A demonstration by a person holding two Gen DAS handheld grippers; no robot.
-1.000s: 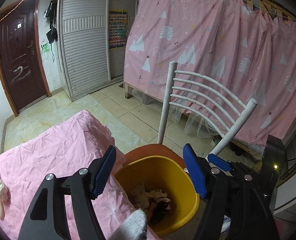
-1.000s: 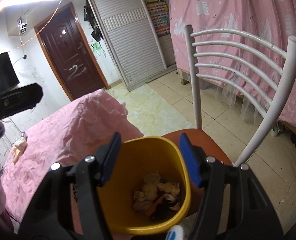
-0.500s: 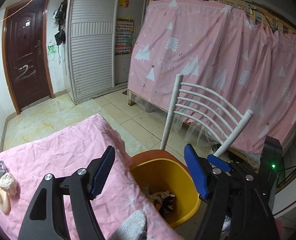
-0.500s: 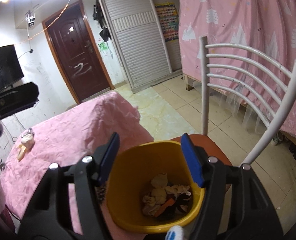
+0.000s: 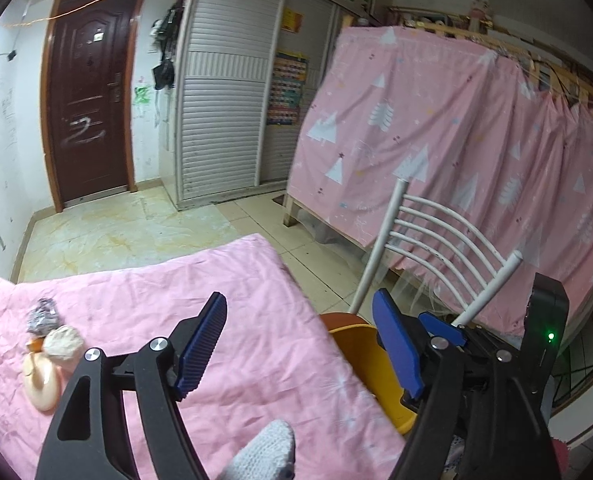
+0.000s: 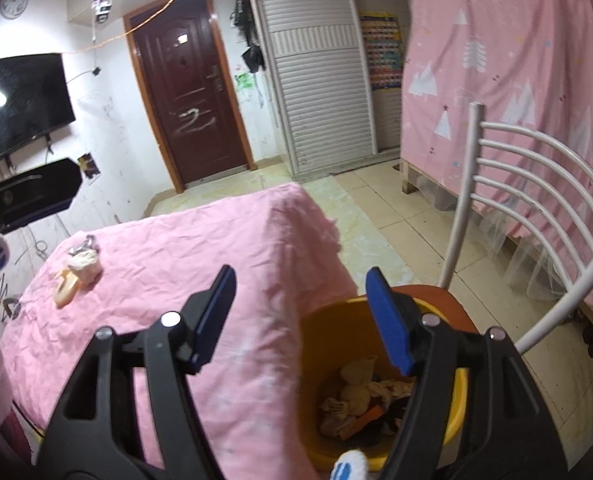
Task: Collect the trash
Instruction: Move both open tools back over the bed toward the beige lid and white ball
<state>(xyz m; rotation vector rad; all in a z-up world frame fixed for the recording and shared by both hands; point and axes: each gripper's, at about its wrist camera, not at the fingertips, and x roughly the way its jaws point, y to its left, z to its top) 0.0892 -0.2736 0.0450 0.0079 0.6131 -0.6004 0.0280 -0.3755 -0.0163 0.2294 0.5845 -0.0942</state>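
On the wrinkled pink cloth-covered desk (image 6: 200, 248), a small cluster of trash lies near the far left corner: a crumpled silvery foil wrapper (image 5: 41, 314), a cream-coloured crumpled paper ball (image 5: 61, 341) touching it, and a pale peach plastic spoon-shaped piece (image 5: 40, 384) just beside the ball. In the right wrist view the same cluster (image 6: 78, 270) sits well apart from both grippers. The left gripper (image 5: 300, 348) hangs above the desk's right part with its blue-padded jaws spread wide and nothing between them. The right gripper (image 6: 302, 318) likewise has its jaws spread and empty, one finger over the pink cloth and the other over the round yellow plastic bin (image 6: 320, 328). The bin stands on the orange seat of a white metal slat-backed chair (image 6: 536, 184), right against the desk's edge, and holds crumpled paper and dark and orange scraps (image 6: 362, 398). Beyond lie a beige tiled floor (image 5: 108, 236), a dark brown door (image 5: 88, 92), a white slatted wardrobe (image 5: 224, 96) and a pink curtain printed with white trees (image 5: 436, 140).
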